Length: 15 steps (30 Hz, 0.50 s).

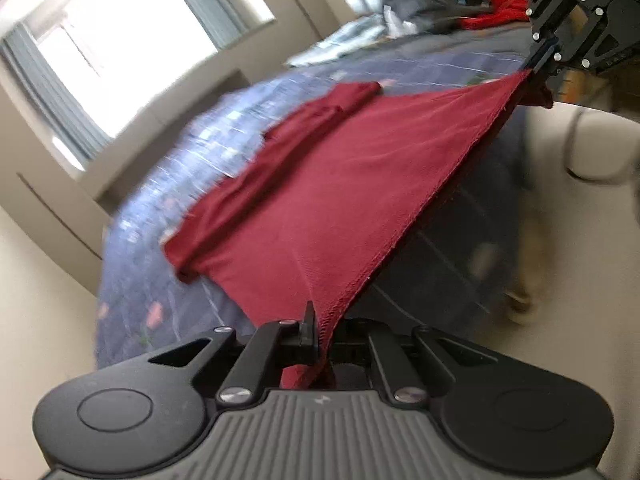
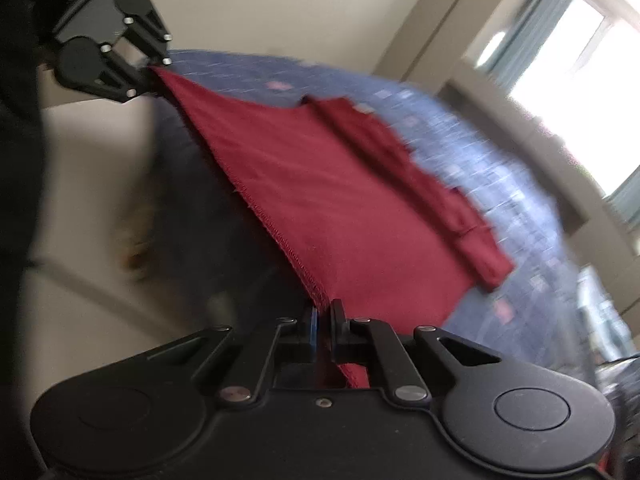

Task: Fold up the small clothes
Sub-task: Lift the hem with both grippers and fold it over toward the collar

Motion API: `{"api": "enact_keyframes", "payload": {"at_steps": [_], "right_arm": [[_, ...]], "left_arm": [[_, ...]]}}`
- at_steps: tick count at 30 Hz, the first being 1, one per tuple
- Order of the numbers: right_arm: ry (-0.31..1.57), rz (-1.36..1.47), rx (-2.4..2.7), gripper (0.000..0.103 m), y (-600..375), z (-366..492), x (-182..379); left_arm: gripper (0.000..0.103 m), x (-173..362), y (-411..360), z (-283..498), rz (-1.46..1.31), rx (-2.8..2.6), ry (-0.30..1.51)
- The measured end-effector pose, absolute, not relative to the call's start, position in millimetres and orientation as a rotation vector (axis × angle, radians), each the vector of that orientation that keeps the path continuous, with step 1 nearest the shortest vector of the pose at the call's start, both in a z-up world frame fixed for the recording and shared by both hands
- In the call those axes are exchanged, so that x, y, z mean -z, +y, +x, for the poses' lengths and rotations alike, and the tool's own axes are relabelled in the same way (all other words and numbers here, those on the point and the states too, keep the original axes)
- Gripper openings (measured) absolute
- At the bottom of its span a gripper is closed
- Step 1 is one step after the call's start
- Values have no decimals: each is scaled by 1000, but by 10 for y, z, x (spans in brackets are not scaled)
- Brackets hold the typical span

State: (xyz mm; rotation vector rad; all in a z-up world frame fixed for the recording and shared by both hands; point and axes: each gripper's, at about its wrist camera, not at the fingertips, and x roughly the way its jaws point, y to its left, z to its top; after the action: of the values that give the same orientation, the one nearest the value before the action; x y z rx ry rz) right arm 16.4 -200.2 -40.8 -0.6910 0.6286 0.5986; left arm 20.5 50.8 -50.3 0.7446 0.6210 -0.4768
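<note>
A dark red garment [image 1: 320, 184] is stretched over the bed, its stitched hem held taut between both grippers. My left gripper [image 1: 322, 330] is shut on one hem corner. My right gripper [image 2: 323, 322] is shut on the other corner; it also shows in the left wrist view [image 1: 538, 62]. The left gripper shows in the right wrist view [image 2: 154, 70]. The garment [image 2: 344, 200] rests with its far part on the bed, sleeves folded inward there. The hem side is lifted off the bed edge.
A blue patterned bedspread [image 1: 168, 200] covers the bed. A pile of grey and red clothes [image 1: 460, 0] lies at the bed's far end. A bright window with curtains [image 1: 100, 60] is behind. The light floor [image 2: 80, 300] lies beside the bed.
</note>
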Motion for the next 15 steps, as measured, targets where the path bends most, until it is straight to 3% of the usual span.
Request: {"api": "enact_keyframes", "payload": {"at_steps": [4, 15], "right_arm": [[713, -642, -661, 3, -2003, -27, 315], [683, -470, -645, 3, -2134, 231, -2]], "left_arm": [[3, 387, 587, 124, 684, 507, 682], [3, 29, 741, 513, 489, 506, 720]]}}
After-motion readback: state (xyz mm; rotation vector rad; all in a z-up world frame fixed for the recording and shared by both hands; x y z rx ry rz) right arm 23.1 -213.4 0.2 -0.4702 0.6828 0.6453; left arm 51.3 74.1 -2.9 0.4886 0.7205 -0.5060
